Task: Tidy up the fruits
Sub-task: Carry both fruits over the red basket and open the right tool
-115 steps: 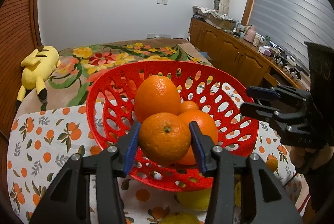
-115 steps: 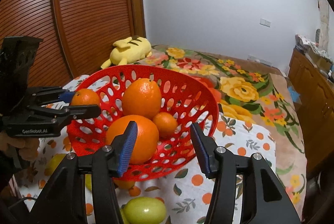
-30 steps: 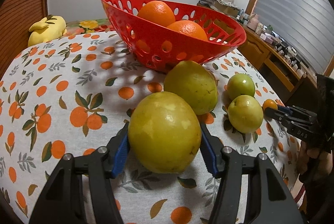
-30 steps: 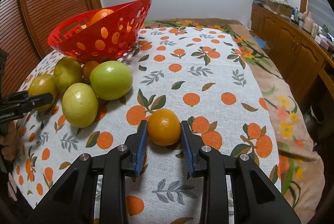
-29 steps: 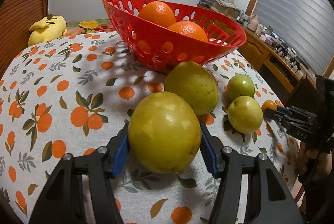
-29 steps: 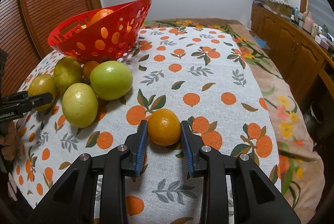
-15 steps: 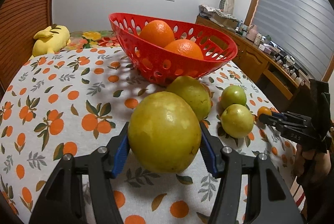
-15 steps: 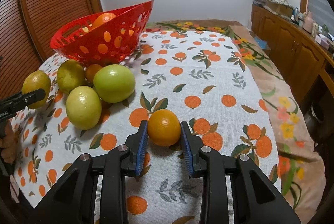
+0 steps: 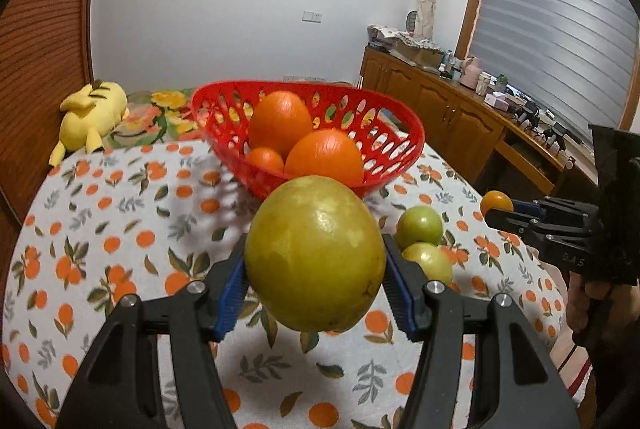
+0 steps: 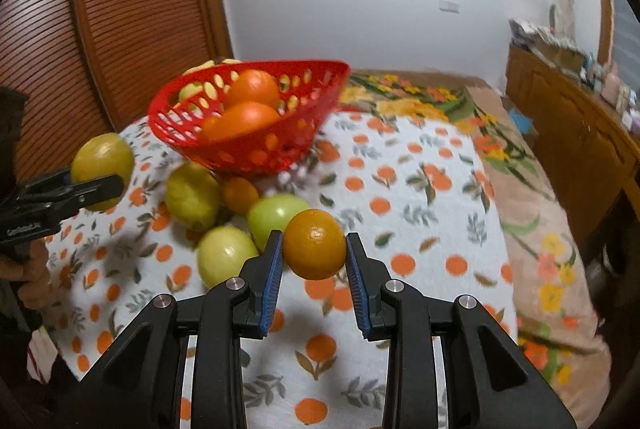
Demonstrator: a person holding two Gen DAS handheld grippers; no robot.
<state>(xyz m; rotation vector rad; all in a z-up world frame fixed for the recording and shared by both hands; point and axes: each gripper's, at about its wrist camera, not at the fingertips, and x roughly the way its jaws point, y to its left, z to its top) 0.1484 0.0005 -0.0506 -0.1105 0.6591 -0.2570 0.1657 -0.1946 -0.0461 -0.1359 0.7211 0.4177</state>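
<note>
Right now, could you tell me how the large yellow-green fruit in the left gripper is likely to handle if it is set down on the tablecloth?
The yellow-green fruit is round, so it would probably roll on the tablecloth. It fills the left gripper, so it is likely fairly heavy. Its glossy skin may slip.

A yellow plush toy [image 9: 90, 113] lies on the floral bedspread [image 10: 420, 101] — beside wooden cabinets [image 9: 440, 125].

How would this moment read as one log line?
left hand-held gripper: holds big yellow-green round fruit | right hand-held gripper: holds small orange
</note>
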